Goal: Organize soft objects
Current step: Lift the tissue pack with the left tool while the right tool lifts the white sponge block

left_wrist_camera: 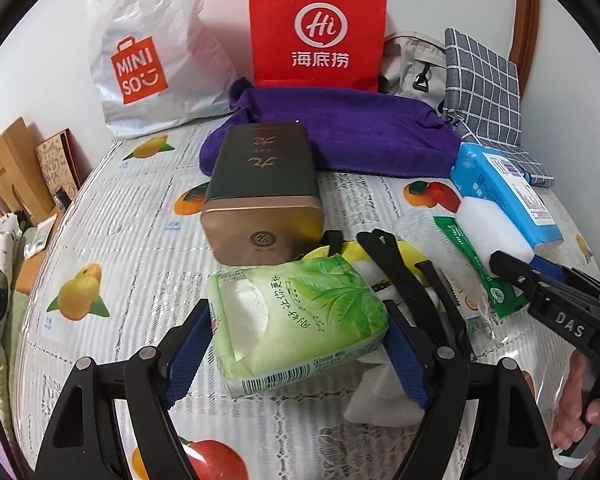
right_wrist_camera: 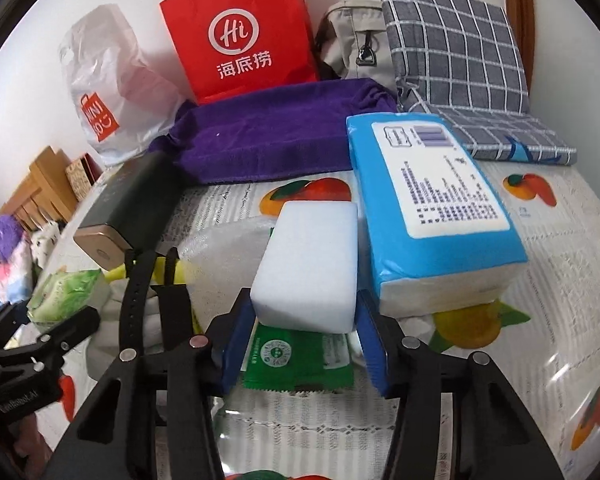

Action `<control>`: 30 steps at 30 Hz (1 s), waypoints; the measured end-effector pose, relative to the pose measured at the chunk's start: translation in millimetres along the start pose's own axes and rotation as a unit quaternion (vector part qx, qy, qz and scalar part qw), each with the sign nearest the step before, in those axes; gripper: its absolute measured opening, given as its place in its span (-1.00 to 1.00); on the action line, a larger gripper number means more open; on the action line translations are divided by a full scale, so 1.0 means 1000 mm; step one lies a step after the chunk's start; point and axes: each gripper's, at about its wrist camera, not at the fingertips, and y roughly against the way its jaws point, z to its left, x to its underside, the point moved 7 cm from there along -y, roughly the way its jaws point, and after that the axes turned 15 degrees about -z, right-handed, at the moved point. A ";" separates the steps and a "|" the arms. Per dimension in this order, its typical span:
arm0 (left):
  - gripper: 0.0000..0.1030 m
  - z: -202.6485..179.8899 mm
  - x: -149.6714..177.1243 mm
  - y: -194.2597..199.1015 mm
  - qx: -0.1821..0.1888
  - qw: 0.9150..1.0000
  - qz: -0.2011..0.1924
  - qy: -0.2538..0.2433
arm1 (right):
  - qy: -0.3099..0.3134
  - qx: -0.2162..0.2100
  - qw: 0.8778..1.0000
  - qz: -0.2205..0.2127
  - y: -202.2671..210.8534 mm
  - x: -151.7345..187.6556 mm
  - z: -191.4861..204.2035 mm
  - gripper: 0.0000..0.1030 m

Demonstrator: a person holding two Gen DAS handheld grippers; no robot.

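Observation:
A green tissue pack (left_wrist_camera: pixel 300 320) lies on the fruit-print tablecloth (left_wrist_camera: pixel 112 216), and my left gripper (left_wrist_camera: pixel 298 308) is shut on it, one blue pad against each side. In the right wrist view a white sponge block (right_wrist_camera: pixel 312 256) rests on a green sachet (right_wrist_camera: pixel 296 364). My right gripper (right_wrist_camera: pixel 304 300) is shut on the block's near end, its pads touching both sides. A blue tissue pack (right_wrist_camera: pixel 432 200) leans right beside the sponge. Behind them lies a folded purple towel (right_wrist_camera: pixel 276 132).
A dark tin box (left_wrist_camera: pixel 260 184) lies just beyond the green pack. Black straps (left_wrist_camera: pixel 400 276) run between the two grippers. A red paper bag (left_wrist_camera: pixel 316 28), a white plastic bag (left_wrist_camera: pixel 148 48), a beige bag (right_wrist_camera: pixel 356 40) and a grey checked cushion (right_wrist_camera: pixel 456 52) line the wall.

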 end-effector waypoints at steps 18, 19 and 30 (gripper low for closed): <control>0.57 0.019 0.007 0.032 -0.029 0.999 -0.007 0.033 | 0.059 -0.059 0.996 -0.022 0.097 0.009 -0.007 -0.04; 0.57 0.019 0.008 0.035 -0.032 0.999 -0.007 0.033 | 0.063 -0.060 0.996 -0.018 0.102 0.017 -0.011 -0.04; 0.57 0.017 0.013 0.051 -0.045 0.998 0.000 0.036 | 0.085 -0.024 0.996 0.035 0.109 0.073 -0.057 0.04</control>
